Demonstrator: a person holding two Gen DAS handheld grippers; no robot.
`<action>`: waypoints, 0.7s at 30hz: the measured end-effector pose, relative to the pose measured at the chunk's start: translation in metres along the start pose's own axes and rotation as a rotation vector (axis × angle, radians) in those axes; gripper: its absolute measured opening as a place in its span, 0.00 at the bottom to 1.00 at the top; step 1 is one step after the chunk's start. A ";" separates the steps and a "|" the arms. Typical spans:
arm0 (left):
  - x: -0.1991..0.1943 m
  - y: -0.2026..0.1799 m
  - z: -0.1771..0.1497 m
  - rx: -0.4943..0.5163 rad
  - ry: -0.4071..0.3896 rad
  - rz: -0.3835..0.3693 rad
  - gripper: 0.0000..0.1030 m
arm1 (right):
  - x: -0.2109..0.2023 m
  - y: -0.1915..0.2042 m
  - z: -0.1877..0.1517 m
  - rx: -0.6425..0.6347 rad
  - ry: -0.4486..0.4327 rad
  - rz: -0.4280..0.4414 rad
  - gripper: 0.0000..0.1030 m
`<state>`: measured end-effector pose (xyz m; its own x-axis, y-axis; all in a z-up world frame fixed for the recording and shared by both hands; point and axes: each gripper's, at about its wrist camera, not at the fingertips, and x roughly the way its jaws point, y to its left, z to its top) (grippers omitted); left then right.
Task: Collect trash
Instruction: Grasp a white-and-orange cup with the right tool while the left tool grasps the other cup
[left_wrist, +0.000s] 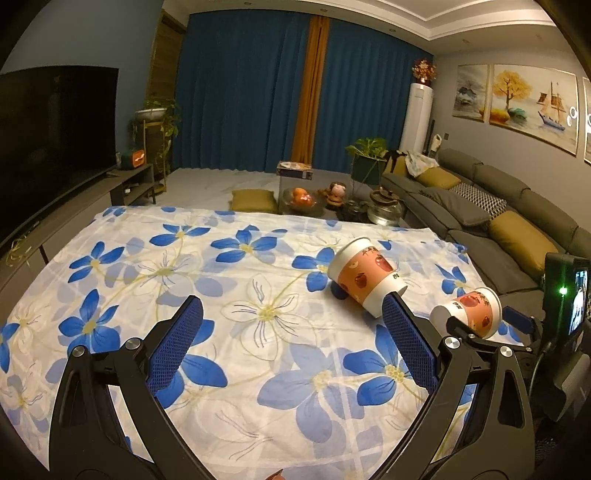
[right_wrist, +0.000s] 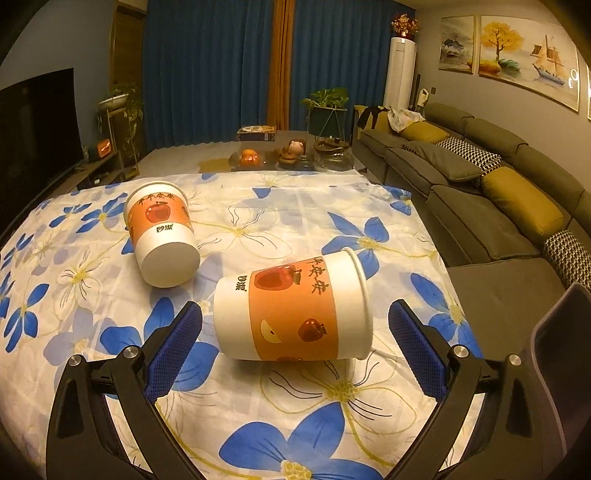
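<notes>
Your right gripper (right_wrist: 295, 332) has its jaws spread wide, and the nearer paper cup (right_wrist: 295, 310) lies on its side between the two blue pads, touching neither; its rim points toward the right edge of the table and its base toward the left. Your left gripper (left_wrist: 291, 332) is just as wide open and holds nothing, hovering over bare floral cloth (left_wrist: 129, 266) toward the middle of the table; the second cup (left_wrist: 364, 275) lies tipped just beyond its right finger, mouth turned toward the far edge.

Both cups sit in the right half of the table, the nearer one close to the right edge, with the sofa (right_wrist: 480, 206) below it; I see no bin or bag in either view, so you will have to find where the trash goes.

The main risk, as I judge it, is the roll; a cup on its side turns freely, so if one pad arrives first it may push the cup along the cloth and off the right edge; close evenly across the body. Squeeze too hard and thin paper walls will likely buckle and slip out; the loose cloth may also bunch under a low fingertip and drag the second cup.
</notes>
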<state>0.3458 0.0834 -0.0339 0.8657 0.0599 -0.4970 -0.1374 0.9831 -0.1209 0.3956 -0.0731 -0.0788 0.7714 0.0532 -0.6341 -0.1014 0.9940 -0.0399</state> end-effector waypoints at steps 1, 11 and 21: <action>0.002 -0.002 0.000 0.002 0.004 -0.001 0.93 | 0.001 0.000 0.000 -0.002 0.005 0.001 0.89; 0.034 -0.028 0.000 0.023 0.067 -0.051 0.93 | -0.005 -0.009 -0.006 0.033 -0.007 0.017 0.78; 0.094 -0.073 0.015 0.013 0.141 -0.043 0.93 | -0.035 -0.036 -0.013 0.102 -0.081 0.006 0.78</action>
<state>0.4444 0.0195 -0.0593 0.7945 -0.0063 -0.6072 -0.0946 0.9865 -0.1340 0.3641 -0.1117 -0.0657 0.8197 0.0625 -0.5693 -0.0450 0.9980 0.0446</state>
